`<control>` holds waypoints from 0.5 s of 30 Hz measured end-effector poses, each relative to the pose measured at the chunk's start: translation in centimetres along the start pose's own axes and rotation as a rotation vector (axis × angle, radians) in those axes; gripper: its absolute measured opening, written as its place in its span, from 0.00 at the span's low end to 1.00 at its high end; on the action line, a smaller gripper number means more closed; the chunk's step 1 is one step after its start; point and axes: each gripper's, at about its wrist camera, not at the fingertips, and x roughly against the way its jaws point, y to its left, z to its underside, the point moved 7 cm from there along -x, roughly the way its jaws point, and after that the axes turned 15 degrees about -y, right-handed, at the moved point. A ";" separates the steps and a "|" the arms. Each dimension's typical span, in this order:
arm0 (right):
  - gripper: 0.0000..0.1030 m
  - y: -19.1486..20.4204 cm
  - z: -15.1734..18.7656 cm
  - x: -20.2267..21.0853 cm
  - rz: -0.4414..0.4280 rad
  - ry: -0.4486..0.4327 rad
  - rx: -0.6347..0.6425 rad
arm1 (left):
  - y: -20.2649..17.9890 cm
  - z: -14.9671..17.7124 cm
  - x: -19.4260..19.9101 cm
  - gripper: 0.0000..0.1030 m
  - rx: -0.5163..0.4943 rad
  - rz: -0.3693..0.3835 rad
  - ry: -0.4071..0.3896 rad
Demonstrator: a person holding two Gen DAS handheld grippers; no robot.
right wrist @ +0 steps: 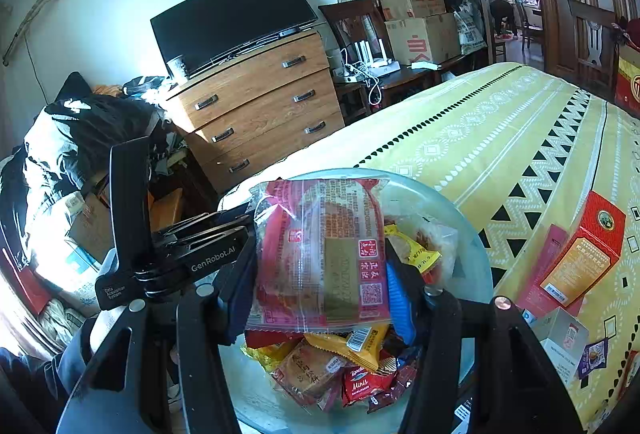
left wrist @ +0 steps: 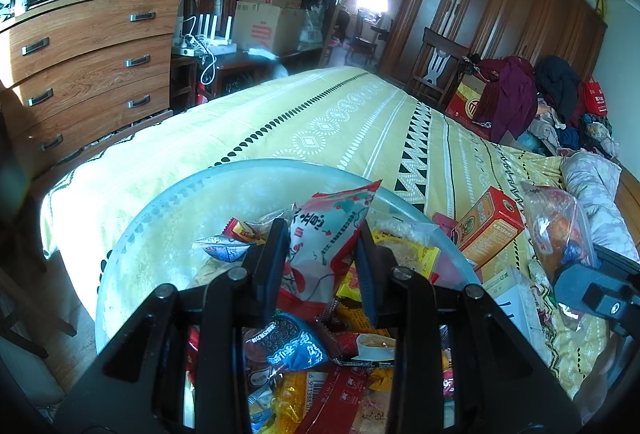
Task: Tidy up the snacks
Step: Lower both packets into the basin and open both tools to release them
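Note:
A clear glass bowl (left wrist: pixel 132 234) full of wrapped snacks sits on the yellow patterned bedspread (left wrist: pixel 320 121); it also shows in the right wrist view (right wrist: pixel 476 262). My left gripper (left wrist: pixel 322 254) is shut on a red and white snack packet (left wrist: pixel 328 230) and holds it above the bowl. My right gripper (right wrist: pixel 320 274) is shut on a clear red-printed cake packet (right wrist: pixel 320 250) above the bowl. The left gripper's body (right wrist: pixel 176 258) shows left of the bowl in the right wrist view.
A red and orange box (left wrist: pixel 490 224) and a white box (left wrist: pixel 516 298) lie on the bed right of the bowl. A wooden chest of drawers (left wrist: pixel 88 61) stands off the bed's left side. Clothes (left wrist: pixel 520 93) are piled at the far right.

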 end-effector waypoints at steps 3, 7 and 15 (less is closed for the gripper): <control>0.59 0.0 0.0 0.0 0.000 -0.001 0.000 | 0.0 0.1 0.0 0.32 -0.003 0.002 0.001; 0.59 0.0 0.0 0.0 0.001 0.000 -0.001 | 0.0 0.2 -0.1 0.32 -0.005 0.003 0.003; 0.59 -0.1 0.1 0.0 0.002 0.002 -0.004 | 0.0 0.3 -0.3 0.32 -0.011 0.001 0.009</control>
